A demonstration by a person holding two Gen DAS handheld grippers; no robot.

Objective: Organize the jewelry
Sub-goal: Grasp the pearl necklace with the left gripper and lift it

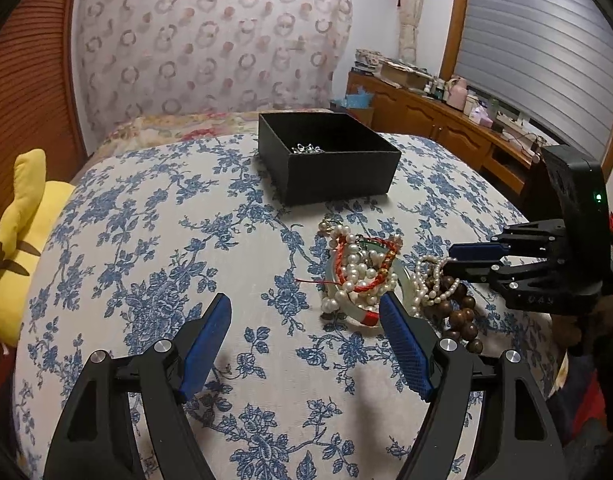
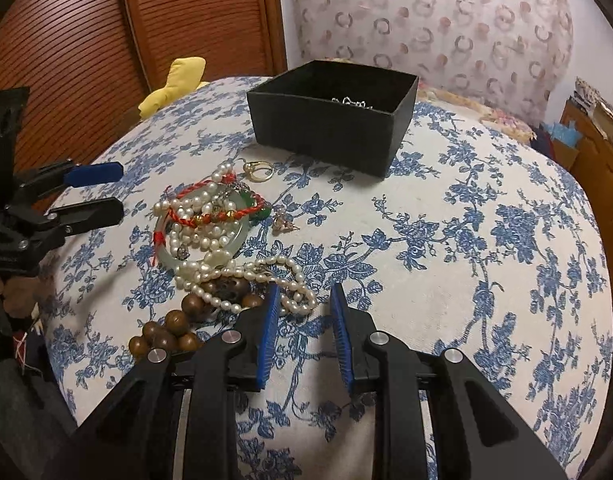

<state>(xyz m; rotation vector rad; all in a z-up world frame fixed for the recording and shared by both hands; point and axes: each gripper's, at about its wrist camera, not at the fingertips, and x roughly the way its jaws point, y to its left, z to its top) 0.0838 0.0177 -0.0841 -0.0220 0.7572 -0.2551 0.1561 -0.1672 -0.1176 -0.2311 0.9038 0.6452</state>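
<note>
A heap of jewelry (image 1: pixel 362 276) lies on the floral cloth: pearl strands, a red cord bracelet, a pale jade bangle (image 2: pixel 202 240) and brown wooden beads (image 2: pixel 166 332). A gold ring (image 2: pixel 259 170) and a small pink piece (image 2: pixel 284 222) lie beside it. A black open box (image 1: pixel 326 156) stands behind, with a silver chain (image 2: pixel 352 102) inside. My left gripper (image 1: pixel 306 308) is open, just left of the heap. My right gripper (image 2: pixel 302 294) is open and empty, its left finger beside the pearl strand (image 2: pixel 294 280).
A yellow plush toy (image 1: pixel 22 240) lies at the cloth's left edge. A wooden slatted door (image 2: pixel 106 40) stands behind it. A wooden sideboard (image 1: pixel 446 120) with clutter runs along the right wall under a window.
</note>
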